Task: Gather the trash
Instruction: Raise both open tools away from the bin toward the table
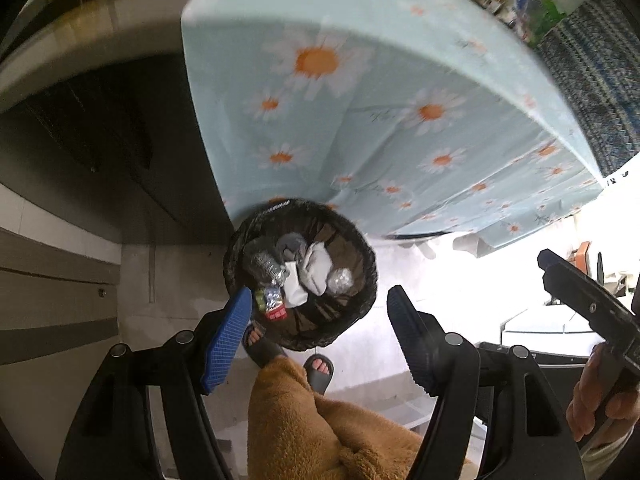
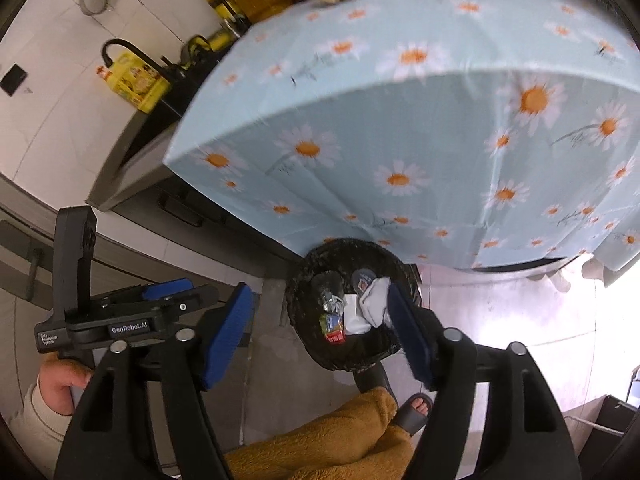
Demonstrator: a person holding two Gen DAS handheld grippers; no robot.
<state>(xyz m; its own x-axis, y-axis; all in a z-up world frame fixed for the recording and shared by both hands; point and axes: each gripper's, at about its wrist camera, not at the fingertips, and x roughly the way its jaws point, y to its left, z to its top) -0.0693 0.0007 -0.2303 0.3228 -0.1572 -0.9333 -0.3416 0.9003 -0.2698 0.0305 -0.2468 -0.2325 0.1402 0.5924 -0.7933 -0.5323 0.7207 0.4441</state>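
A round bin with a black liner (image 1: 362, 308) stands on the floor against the table's cloth. Inside lie crumpled white paper (image 1: 316, 264), clear plastic (image 1: 340, 280), a grey wad and a red wrapper (image 1: 277, 313). My left gripper (image 1: 319, 294) hangs above the bin, open, with nothing between its blue pads. In the right wrist view the same bin (image 2: 344, 360) sits below my right gripper (image 2: 319, 288), also open and empty. The white paper (image 2: 372, 300) and red wrapper (image 2: 335, 336) show between its fingers, far below.
A table draped in a light blue daisy cloth (image 2: 400, 140) rises behind the bin. Bottles and a yellow jug (image 2: 136, 80) crowd a counter at left. The person's brown fleece legs (image 1: 312, 420) and sandalled feet (image 1: 320, 368) stand beside the bin.
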